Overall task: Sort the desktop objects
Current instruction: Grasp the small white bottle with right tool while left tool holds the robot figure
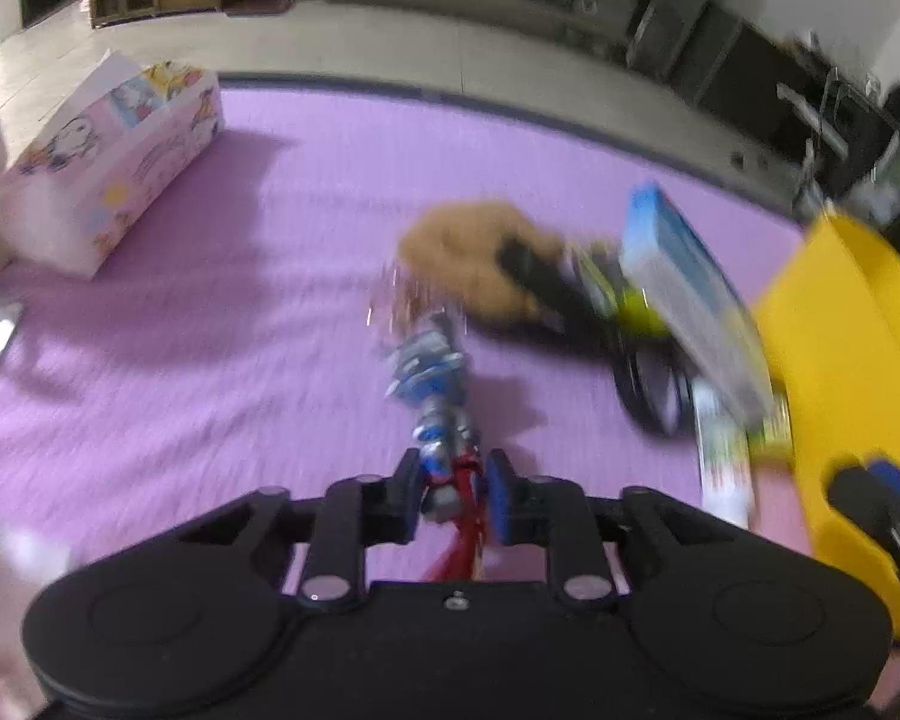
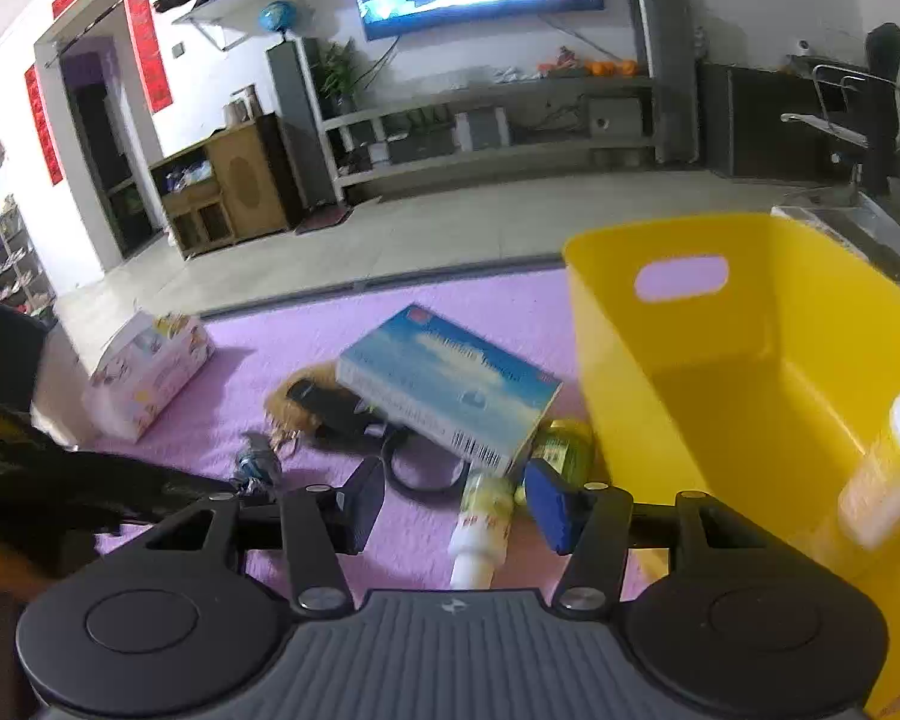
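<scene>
Two grippers over a purple mat, sorting clutter beside a yellow plastic bin [image 2: 720, 360]

Only our left view shows the left gripper [image 1: 453, 495] pinching a small blue-and-silver toy figure [image 1: 432, 372]; our right gripper [image 2: 453, 507], tilted downward, stands spread around a white-and-yellow tube [image 2: 480, 519] without pressing it.

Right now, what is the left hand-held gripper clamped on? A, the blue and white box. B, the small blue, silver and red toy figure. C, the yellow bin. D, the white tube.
B: the left hand-held gripper is shut on the toy figure, its pads pressing the figure's lower end on the purple mat.
</scene>
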`<move>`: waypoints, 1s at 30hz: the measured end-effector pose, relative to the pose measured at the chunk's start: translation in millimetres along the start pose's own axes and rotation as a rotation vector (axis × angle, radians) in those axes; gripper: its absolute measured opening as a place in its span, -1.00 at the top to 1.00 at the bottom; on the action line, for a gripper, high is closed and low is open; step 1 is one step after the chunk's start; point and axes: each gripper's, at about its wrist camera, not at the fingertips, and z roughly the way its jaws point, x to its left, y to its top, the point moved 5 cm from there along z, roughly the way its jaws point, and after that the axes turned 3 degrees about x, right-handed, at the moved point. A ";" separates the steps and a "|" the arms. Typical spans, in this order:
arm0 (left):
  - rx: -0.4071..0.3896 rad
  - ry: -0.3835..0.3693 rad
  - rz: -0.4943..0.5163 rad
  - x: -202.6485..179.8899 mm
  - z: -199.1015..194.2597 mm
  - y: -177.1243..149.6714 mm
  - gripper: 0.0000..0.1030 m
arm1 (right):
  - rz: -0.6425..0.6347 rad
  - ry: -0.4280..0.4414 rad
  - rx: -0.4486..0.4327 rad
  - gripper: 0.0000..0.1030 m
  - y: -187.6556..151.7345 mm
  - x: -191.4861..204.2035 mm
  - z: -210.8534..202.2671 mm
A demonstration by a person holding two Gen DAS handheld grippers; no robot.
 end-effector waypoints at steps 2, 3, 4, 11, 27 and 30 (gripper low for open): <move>0.044 0.024 0.007 -0.8 -10.9 -21.1 0.60 | -0.023 0.012 0.035 0.00 -8.5 4.6 1.0; 0.055 0.030 0.018 -1.5 -15.6 -30.5 0.57 | -0.027 0.022 0.054 0.04 -13.3 7.5 3.1; 0.060 0.037 0.027 -1.9 -18.4 -40.5 0.49 | -0.025 0.032 0.076 0.12 -17.9 9.1 4.8; -0.039 0.007 0.029 0.0 -16.3 -47.2 -0.12 | 0.053 -0.005 0.124 0.19 -29.7 0.3 25.1; -0.058 0.088 0.073 2.2 -24.8 -40.9 -0.48 | 0.092 -0.034 0.280 0.40 -30.8 -5.9 63.0; -0.052 0.103 0.078 3.8 -24.7 -44.0 -0.51 | 0.064 0.020 0.366 0.40 -46.4 1.2 43.3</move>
